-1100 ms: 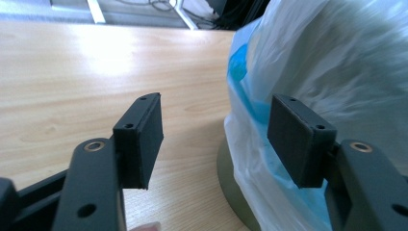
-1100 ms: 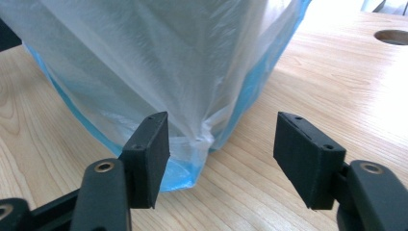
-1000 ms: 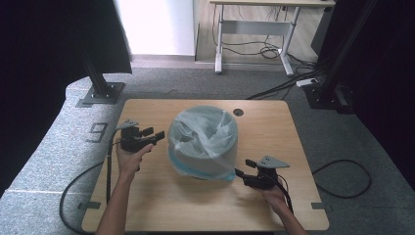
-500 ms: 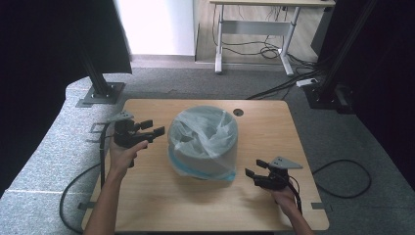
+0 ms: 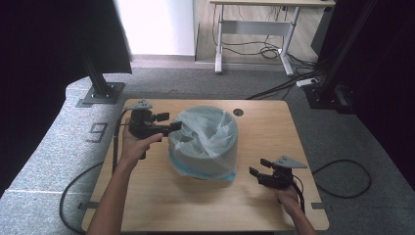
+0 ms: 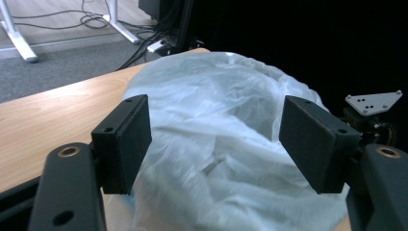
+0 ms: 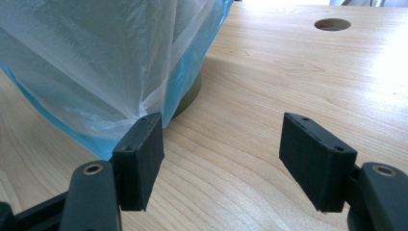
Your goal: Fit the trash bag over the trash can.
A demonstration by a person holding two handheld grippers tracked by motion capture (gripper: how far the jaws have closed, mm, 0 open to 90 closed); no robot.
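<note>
Both grippers' jaws gape beside the bagged bin (image 5: 205, 142)

bin (image 5: 203, 157): round, upright, table centre | liner bag (image 5: 208, 129): translucent pale blue, crumpled, draped over rim

**Left tool poised wide over the bag**

The left tool (image 6: 214, 144) hangs with its black jaws spread apart, framing the crumpled translucent pale-blue plastic bag (image 6: 216, 139). Light wooden tabletop (image 6: 53, 115) runs off to the left. Beyond the bag, the right tool (image 6: 373, 118) with its grey three-cornered plate.
</note>
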